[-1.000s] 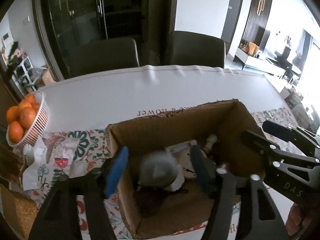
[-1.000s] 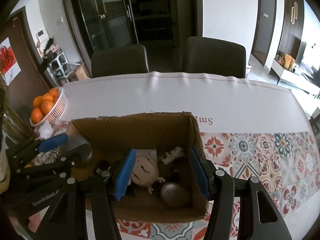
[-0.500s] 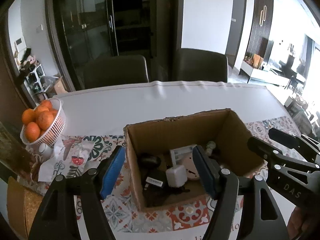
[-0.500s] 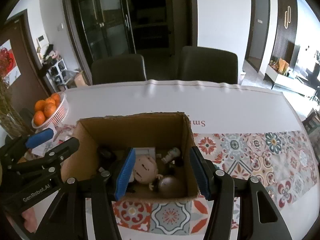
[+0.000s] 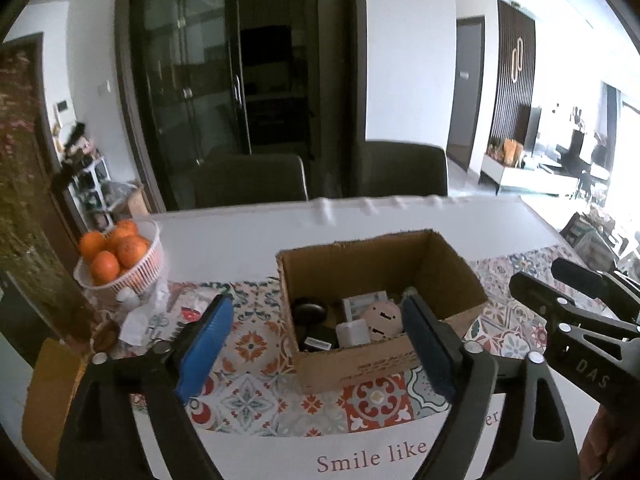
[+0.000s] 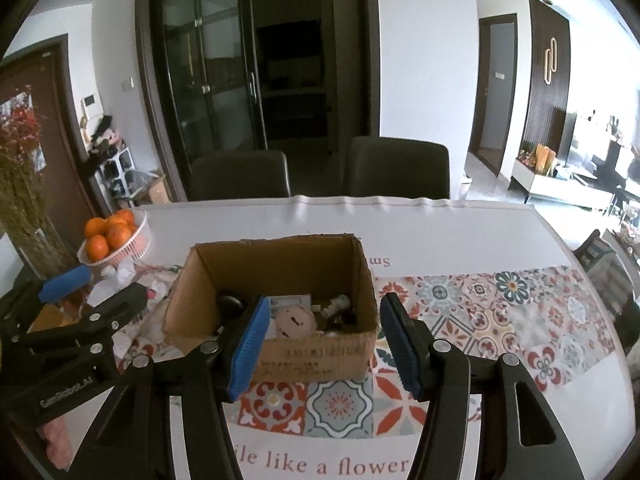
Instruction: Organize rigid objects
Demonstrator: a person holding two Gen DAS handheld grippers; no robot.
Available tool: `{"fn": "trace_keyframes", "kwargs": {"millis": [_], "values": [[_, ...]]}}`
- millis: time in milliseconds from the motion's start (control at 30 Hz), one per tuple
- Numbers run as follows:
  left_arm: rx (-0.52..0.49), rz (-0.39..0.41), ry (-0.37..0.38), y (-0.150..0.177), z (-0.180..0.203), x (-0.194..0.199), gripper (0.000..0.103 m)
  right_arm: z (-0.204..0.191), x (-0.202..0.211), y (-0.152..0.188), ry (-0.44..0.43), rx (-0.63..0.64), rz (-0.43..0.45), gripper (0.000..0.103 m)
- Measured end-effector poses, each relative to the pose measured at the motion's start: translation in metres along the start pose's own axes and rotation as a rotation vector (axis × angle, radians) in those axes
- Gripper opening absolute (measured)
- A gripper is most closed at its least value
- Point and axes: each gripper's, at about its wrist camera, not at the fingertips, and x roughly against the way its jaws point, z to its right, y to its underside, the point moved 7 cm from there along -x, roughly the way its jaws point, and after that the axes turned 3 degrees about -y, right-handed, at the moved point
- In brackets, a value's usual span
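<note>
An open cardboard box [image 5: 452,276] [image 6: 280,268] stands on the patterned table runner. Inside lie a round pale disc [image 5: 382,317] [image 6: 294,322], a white cube charger [image 5: 352,332], a black round object [image 5: 309,311] [image 6: 230,303], a white packet [image 5: 362,303] and a small white figure [image 6: 338,304]. My left gripper [image 5: 318,346] is open and empty, held above the table in front of the box. My right gripper [image 6: 324,346] is open and empty, in front of the box's near wall. Each gripper shows at the other view's edge.
A white basket of oranges [image 5: 120,256] [image 6: 116,240] stands at the left, with crumpled paper [image 5: 140,316] beside it. Two dark chairs [image 6: 240,176] stand behind the far table edge. The tiled runner [image 6: 500,304] stretches to the right.
Both grippers have pulled back and up from inside the box to in front of it. The left gripper let go of a grey object; the box now looks smaller.
</note>
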Motion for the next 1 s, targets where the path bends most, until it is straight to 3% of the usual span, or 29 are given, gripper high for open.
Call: {"fn": "trace_keyframes", "kwargs": {"millis": [233,533,1000], "values": [[0.015,0.096,-0.025,0.011,-0.007,0.041,0.100,-0.002,0.034,0.013,0.020,-0.018,0.053,0.071],[0.008,0.173,-0.055,0.030,-0.011,0.077,0.103,-0.007,0.070,0.037,0.054,-0.024,0.129,0.083],[0.025,0.208,-0.021,0.056,-0.007,0.110,0.103,-0.008,0.109,0.065,0.083,-0.036,0.189,0.084]]}}
